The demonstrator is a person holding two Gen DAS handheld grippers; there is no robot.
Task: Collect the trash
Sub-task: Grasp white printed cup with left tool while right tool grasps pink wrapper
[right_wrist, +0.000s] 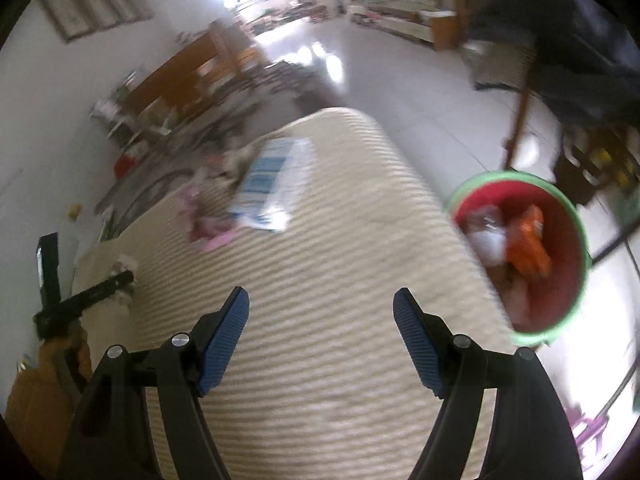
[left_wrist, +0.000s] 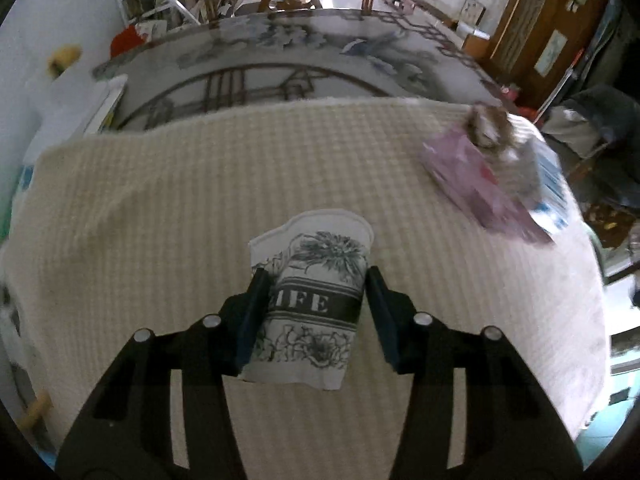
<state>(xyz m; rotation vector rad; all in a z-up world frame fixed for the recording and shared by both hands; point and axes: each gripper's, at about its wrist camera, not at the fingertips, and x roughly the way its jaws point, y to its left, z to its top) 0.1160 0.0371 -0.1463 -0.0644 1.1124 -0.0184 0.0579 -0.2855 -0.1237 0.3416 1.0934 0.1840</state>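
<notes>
Both blue pads of the left gripper press the sides of a crushed paper cup printed with grey flowers; it lies on the cream cloth, near that cloth's close edge, midway along. Bare cloth runs far and left of it. At the far right corner lie pink wrappers and a blue-and-white packet.

The right gripper points steeply down over the cloth, jaws spread wide with nothing between them. Just off the cloth's right edge stands a red bucket with a green rim, holding an orange bag and pale scraps. Pale floor lies open beyond.
</notes>
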